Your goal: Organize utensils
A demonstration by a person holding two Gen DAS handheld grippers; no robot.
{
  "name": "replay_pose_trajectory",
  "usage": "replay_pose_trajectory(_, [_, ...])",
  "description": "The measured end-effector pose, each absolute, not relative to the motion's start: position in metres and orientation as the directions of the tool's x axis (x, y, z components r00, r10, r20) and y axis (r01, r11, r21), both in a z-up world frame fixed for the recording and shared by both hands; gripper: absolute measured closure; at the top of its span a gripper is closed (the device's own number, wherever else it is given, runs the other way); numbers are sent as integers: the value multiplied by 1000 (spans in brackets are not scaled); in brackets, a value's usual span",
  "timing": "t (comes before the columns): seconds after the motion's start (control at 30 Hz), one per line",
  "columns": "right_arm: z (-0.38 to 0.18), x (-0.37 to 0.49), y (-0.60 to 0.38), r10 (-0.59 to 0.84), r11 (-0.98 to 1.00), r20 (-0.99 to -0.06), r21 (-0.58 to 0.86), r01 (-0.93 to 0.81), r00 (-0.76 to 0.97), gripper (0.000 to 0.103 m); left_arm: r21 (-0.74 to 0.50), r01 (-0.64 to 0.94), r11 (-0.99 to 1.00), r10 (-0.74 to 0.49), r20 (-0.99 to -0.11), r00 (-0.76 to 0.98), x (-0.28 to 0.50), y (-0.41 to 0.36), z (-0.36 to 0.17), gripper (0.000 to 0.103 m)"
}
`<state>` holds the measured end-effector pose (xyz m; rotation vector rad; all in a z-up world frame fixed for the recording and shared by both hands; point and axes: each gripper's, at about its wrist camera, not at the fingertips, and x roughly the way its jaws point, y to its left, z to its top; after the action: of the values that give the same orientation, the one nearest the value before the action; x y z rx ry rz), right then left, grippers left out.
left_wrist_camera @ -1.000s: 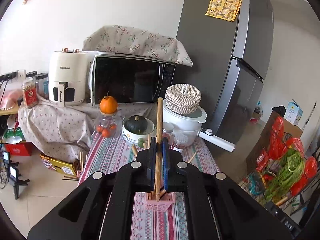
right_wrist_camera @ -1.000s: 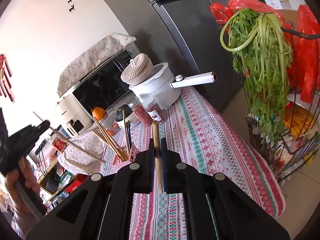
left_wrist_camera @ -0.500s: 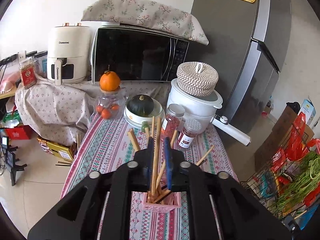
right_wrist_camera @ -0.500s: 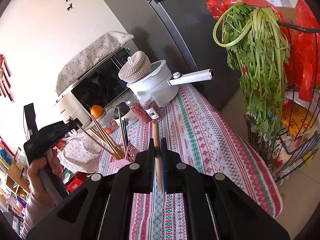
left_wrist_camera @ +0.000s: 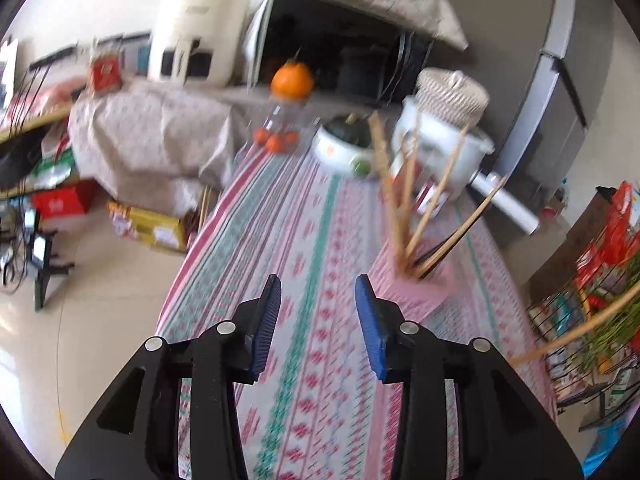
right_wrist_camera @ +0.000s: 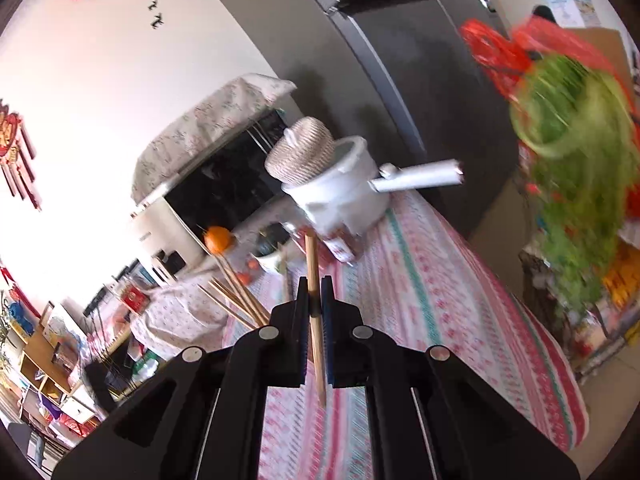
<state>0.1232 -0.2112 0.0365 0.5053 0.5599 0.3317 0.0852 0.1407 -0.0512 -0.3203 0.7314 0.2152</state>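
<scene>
Between my right fingers (right_wrist_camera: 315, 300) a wooden chopstick (right_wrist_camera: 314, 304) stands clamped near its middle, upright with a slight lean, its ends sticking out above and below the pads. My left fingers (left_wrist_camera: 318, 304) are spread wide with nothing in them, over the striped table (left_wrist_camera: 280, 240). Just ahead and to their right sits the pink holder (left_wrist_camera: 416, 284), with several chopsticks fanned out of it at loose angles. I judge this stick light, stiff and smooth, so it may twist or slide in a mid-shaft pinch; a firm hold near the middle keeps it balanced. The holder looks light too and could tip if I poke its rim on entry.
</scene>
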Motion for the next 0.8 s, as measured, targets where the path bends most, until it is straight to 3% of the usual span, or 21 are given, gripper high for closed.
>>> replay_pose_trajectory(0.1, [59,136,-187,431,834,-384,515,-198,817,97,-271,-333,903,27,-738,674,88,155,-67,66])
replay_pose_trajectory(0.3, [81,163,-138,418,857,-361,462,-229,833,97,-312,-316,896,10,-698,716,83,164,-47,66])
replay_pose_trajectory(0.8, [23,202,-85,396,897,-478,382,-221,784,93,-339,-283,897,1,-638,770,84,163,-32,66])
